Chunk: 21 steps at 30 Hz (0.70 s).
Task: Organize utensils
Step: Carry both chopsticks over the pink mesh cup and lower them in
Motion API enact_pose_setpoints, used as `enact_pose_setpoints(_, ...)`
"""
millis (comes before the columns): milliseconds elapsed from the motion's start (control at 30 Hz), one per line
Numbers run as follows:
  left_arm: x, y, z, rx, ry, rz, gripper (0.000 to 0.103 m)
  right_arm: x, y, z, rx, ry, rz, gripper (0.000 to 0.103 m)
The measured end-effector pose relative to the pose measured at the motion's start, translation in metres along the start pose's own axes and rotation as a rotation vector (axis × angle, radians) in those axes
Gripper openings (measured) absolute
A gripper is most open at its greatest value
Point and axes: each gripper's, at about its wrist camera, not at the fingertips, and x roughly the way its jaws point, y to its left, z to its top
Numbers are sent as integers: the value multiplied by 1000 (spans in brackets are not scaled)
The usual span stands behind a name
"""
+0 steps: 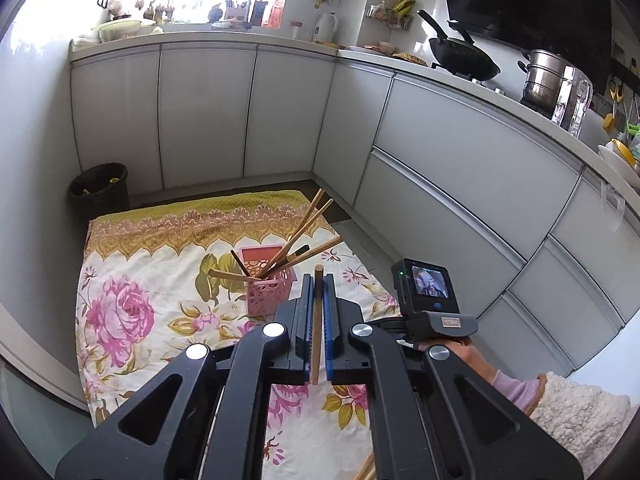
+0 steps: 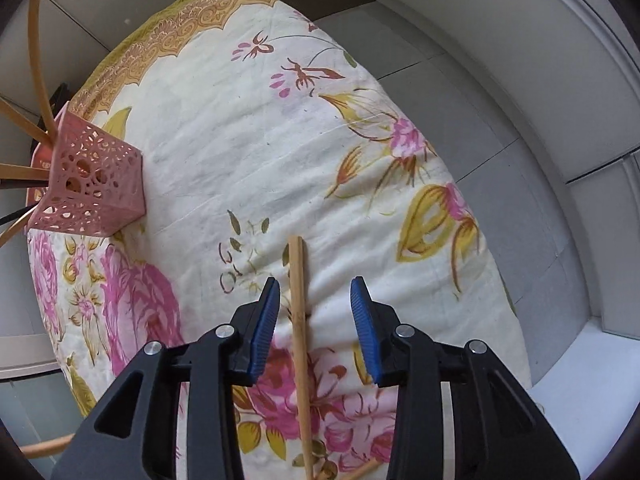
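Observation:
My left gripper (image 1: 318,280) is shut on a wooden chopstick (image 1: 317,320) and holds it above the floral cloth (image 1: 132,272), just in front of a pink perforated basket (image 1: 268,290) that holds several chopsticks (image 1: 308,236). My right gripper (image 2: 314,292) is open, low over the cloth (image 2: 240,140). A single wooden chopstick (image 2: 299,320) lies on the cloth between its blue pads (image 2: 264,324), apart from both. The pink basket (image 2: 92,184) is at the far left of the right wrist view.
White kitchen cabinets (image 1: 440,152) surround the cloth on the far and right sides. A dark waste bin (image 1: 100,188) stands at the back left. The right gripper's body (image 1: 428,300) shows right of the left gripper. More chopstick ends (image 2: 360,470) lie near the bottom edge.

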Motion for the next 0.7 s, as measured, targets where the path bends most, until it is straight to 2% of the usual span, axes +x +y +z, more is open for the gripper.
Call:
enact_pose_setpoints(33,1,2,0,0,2,0,4,3,4,3,-6,-3,-7,37)
enact_pose_setpoints(100,2,6,0,-4,4,2,4,11,11,7,-16,-1,-27,30)
enact_pose_setpoints(167,4,9,-1,-4,8,5,4,18,18,10,-38,-7,-61,10)
enact_pose_setpoints(200,4,10,-2,-5,9,9,4,17,22,11,-61,-24,-74,8)
enact_pose_setpoints(300,3,12,-3,-11,11,22,4,16,25,4,-61,-48,-57,8)
enact_pose_setpoints(367,-1,14,-2,-18,8,21,4,4,22,-5,-57,-99,-18,8)
enact_pose_setpoints(700,-31,0,0,-18,-43,42,4,-118,7,-88,-175,-389,121,8)
